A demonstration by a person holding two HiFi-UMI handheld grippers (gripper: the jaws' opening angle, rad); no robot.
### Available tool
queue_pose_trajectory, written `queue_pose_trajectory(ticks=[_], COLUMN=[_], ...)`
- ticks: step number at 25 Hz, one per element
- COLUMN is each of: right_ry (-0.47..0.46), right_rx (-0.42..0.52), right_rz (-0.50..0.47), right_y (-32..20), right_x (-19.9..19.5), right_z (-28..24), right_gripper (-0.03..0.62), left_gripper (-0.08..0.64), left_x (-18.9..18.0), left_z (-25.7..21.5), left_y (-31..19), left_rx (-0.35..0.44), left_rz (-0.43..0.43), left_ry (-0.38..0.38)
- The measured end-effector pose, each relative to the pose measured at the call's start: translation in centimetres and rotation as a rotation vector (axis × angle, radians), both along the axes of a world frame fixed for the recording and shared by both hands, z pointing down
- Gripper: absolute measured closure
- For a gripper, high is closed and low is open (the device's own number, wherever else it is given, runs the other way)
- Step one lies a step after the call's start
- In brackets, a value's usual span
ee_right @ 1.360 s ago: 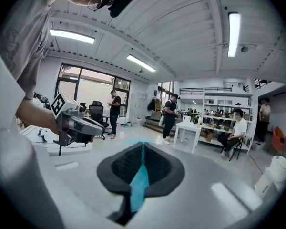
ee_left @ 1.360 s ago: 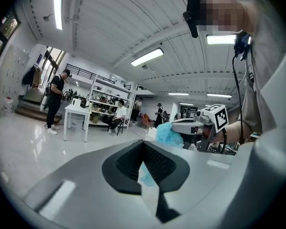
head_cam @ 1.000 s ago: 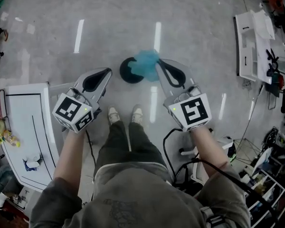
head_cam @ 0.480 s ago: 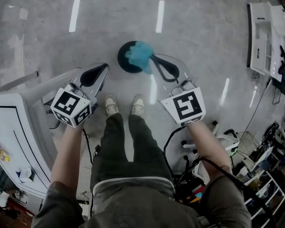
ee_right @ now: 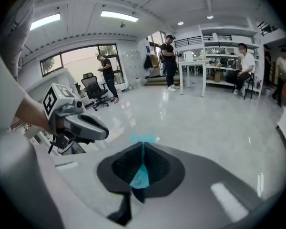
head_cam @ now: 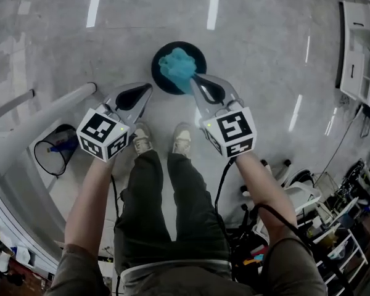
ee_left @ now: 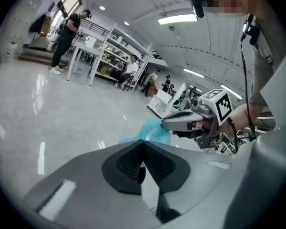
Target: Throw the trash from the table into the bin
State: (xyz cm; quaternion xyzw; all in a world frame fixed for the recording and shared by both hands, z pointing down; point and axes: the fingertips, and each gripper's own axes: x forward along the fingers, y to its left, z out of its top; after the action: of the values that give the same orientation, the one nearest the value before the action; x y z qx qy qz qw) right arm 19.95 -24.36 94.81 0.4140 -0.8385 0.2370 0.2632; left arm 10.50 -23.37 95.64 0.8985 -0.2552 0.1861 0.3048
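A crumpled blue piece of trash hangs from the tips of my right gripper, which is shut on it. It sits directly over the mouth of the round black bin on the floor, just ahead of the person's shoes. In the right gripper view a strip of the blue trash is pinched between the closed jaws of my right gripper. My left gripper is beside it to the left, shut with nothing in it. In the left gripper view the left gripper has its jaws together, with the blue trash beyond.
A black mesh basket stands on the floor at the left beside a white table edge. White furniture is at the far right, with cables and racks at the lower right. Several people stand or sit far off.
Both grippers have come down toward the floor. The blue trash, earlier at the bin's right rim, now hangs over its middle. The bin looks larger and the mesh basket has come into view.
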Motion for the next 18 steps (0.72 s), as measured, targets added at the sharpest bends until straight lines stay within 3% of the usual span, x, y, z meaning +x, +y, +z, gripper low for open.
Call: queue_pose_trajectory(ticks=[8,15,18], right_ry=[0.072,0.128,0.179], right_rx=[-0.15,-0.319,-0.335], right_rz=[-0.023,0.021,-0.002], right_y=[2.3,3.8,4.5], right_x=[0.1,0.4,0.2], right_z=[13.6,23.6,24.9], right_gripper=[0.589,0.586,0.489], left_gripper=[0.563,0.561,0.562], left_x=[-0.3,0.0,0.2], left_z=[9.8,17.0,18.2], left_y=[2.0,3.2,3.6], left_rx=[-0.088,-0.184,-0.206], left_rz=[-0.001,0.024,0.03], left_ry=[-0.034,-0.061,-0.058])
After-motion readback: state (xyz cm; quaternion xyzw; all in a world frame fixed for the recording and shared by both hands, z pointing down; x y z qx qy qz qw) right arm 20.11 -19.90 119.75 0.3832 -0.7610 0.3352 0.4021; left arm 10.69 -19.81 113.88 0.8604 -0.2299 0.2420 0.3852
